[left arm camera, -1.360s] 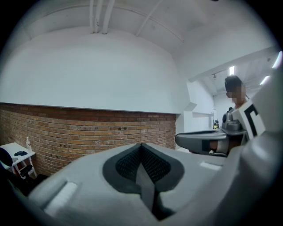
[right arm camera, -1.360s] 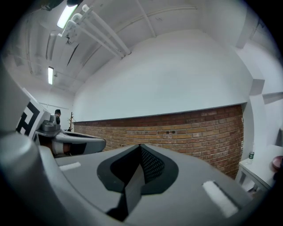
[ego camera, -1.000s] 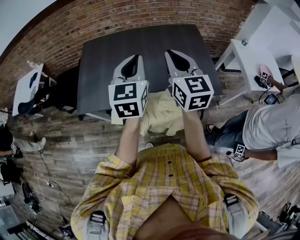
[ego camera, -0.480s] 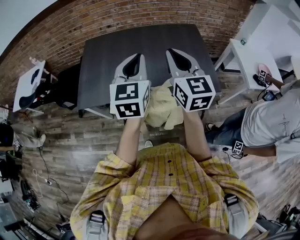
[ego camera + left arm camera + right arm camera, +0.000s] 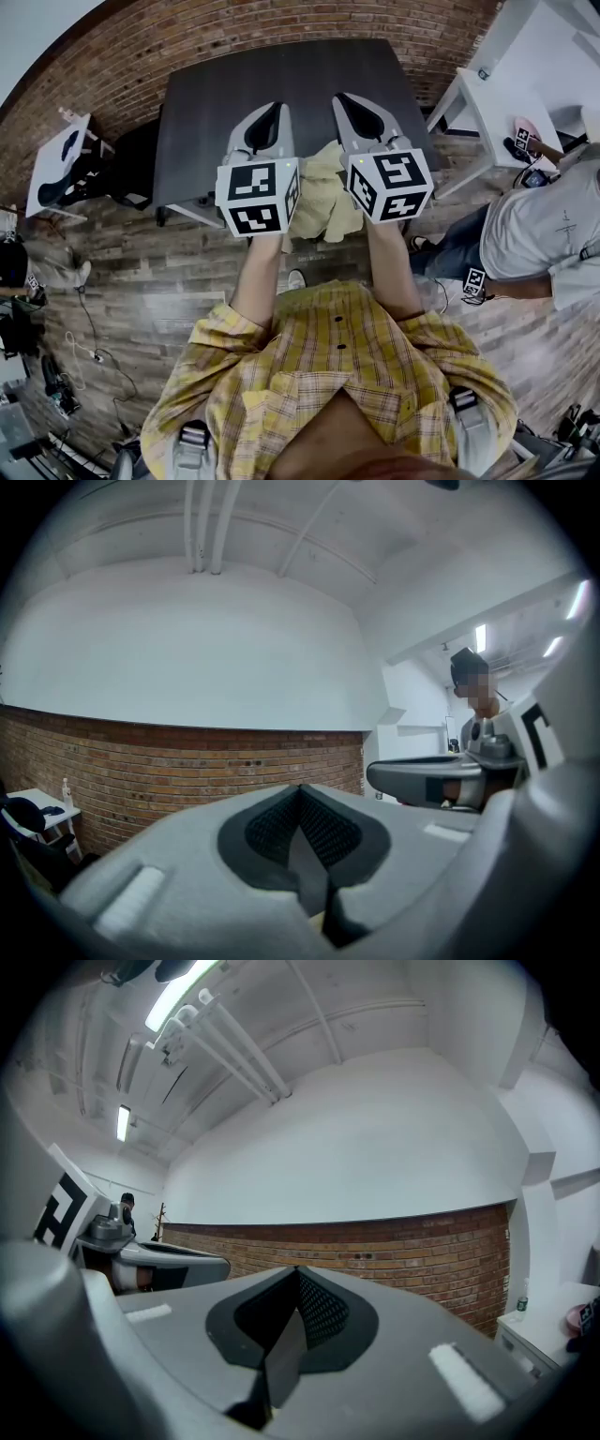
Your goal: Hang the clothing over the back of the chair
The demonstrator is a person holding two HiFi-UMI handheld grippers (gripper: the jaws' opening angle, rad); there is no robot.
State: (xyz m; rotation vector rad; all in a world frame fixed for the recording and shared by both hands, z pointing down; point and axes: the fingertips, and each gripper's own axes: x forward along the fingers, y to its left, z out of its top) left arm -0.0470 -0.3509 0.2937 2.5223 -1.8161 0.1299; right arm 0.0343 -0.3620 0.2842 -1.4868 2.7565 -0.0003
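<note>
The yellow clothing [image 5: 323, 192] hangs bunched between and below my two raised grippers, over the wooden floor in front of the dark table [image 5: 281, 80]. My left gripper [image 5: 267, 114] and right gripper [image 5: 353, 105] are held side by side, close under the head camera. In the left gripper view the jaws [image 5: 300, 791] are pressed together, with a sliver of yellow cloth [image 5: 323, 922] at their base. The right gripper [image 5: 298, 1273] also shows its jaws closed. A black chair [image 5: 131, 173] stands at the table's left end.
A white desk [image 5: 511, 98] stands to the right, with a seated person [image 5: 539, 244] near it. Another white desk with dark items [image 5: 61, 169] is at the left. Cables lie on the floor [image 5: 84, 347]. A brick wall [image 5: 112, 66] runs behind the table.
Both grippers have risen a little with the yellow clothing, which now sits higher and more bunched between them. The person at the right has shifted slightly.
</note>
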